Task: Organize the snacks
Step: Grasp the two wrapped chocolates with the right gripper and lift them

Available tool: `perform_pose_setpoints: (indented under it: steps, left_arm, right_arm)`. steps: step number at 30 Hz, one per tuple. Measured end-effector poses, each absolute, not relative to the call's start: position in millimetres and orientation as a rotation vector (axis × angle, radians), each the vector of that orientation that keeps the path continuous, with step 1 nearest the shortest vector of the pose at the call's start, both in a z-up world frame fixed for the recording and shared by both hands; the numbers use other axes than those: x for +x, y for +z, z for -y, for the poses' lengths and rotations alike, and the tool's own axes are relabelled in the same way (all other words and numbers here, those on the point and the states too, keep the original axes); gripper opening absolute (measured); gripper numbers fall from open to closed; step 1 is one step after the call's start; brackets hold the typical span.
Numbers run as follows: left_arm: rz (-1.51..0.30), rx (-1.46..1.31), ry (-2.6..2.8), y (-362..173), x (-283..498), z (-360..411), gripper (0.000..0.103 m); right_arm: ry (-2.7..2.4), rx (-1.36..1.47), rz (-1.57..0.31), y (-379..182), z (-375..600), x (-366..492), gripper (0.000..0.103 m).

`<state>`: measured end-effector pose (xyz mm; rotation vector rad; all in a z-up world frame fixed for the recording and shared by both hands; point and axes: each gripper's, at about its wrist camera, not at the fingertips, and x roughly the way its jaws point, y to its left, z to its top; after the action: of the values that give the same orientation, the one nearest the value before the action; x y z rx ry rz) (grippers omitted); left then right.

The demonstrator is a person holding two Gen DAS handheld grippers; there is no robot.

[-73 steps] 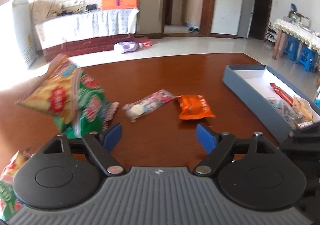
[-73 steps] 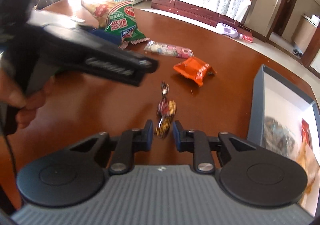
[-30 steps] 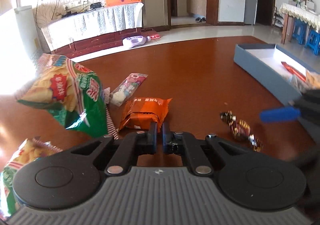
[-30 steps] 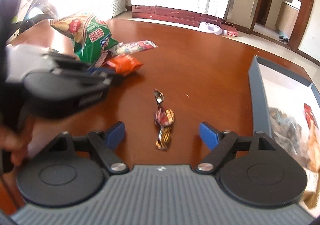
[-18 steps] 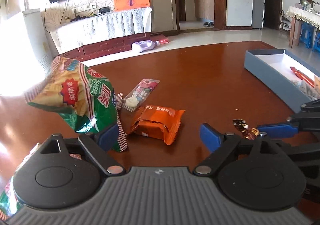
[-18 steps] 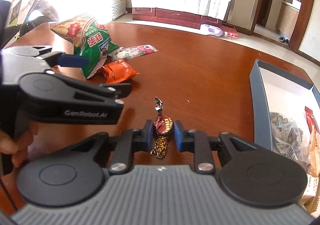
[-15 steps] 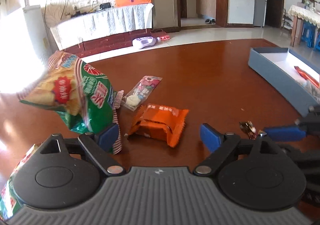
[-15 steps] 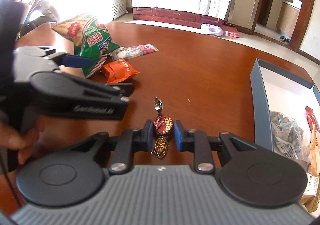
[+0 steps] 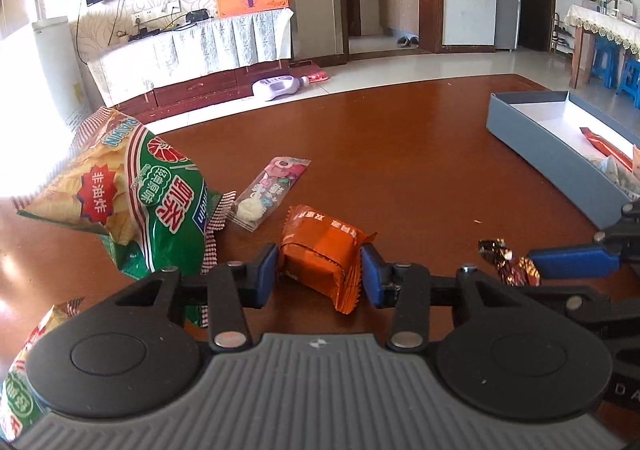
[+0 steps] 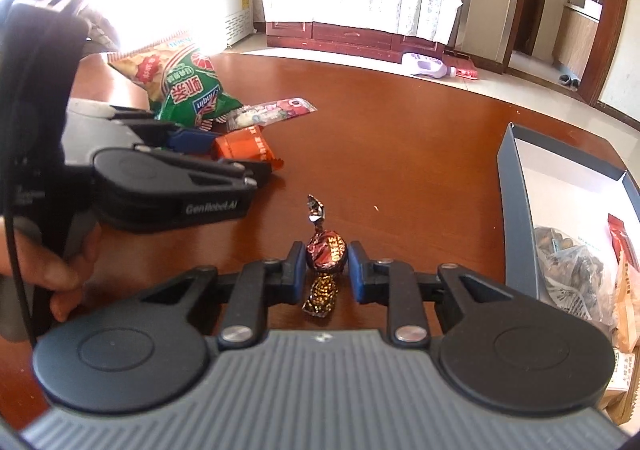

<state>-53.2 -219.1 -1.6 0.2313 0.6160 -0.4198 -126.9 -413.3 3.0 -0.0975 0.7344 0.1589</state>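
Since half a second ago, our left gripper [image 9: 319,270] has moved in around the orange snack pack [image 9: 322,253], and its blue fingers now press on both sides of the pack. Before, they were wide apart and the pack lay out in front of them. Our right gripper [image 10: 323,270] has not let go: its fingers are still shut tight on the brown candy [image 10: 325,250].

We work on a big brown table [image 9: 400,153]. Far to the right on it sits the gray box [image 9: 560,161], with a white inside. A red packet [image 9: 604,145] and a clear bag of small snacks [image 10: 572,270] lie in it.

On the left of the table stands the green chip bag [image 9: 160,201], puffed up and leaning. Another chip bag [image 9: 20,378] peeks in at the near left edge. Just right of the green bag lies a long clear pink snack packet [image 9: 272,185], flat on the table.

The orange pack sits near us, just beside the green bag and the pink packet. The candy is the smallest thing. It is to the right of the orange pack, well apart from the box, and its twisted foil ends stick out past the fingers, one far and one near.
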Motion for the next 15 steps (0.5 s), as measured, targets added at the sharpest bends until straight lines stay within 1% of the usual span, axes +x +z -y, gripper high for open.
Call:
perform_pose_setpoints:
  steps: [15]
  left_arm:
    - [-0.579,0.304,-0.441,1,-87,237,0.049]
  right_arm:
    - [0.169,0.044,-0.602,41,434,-146,0.026]
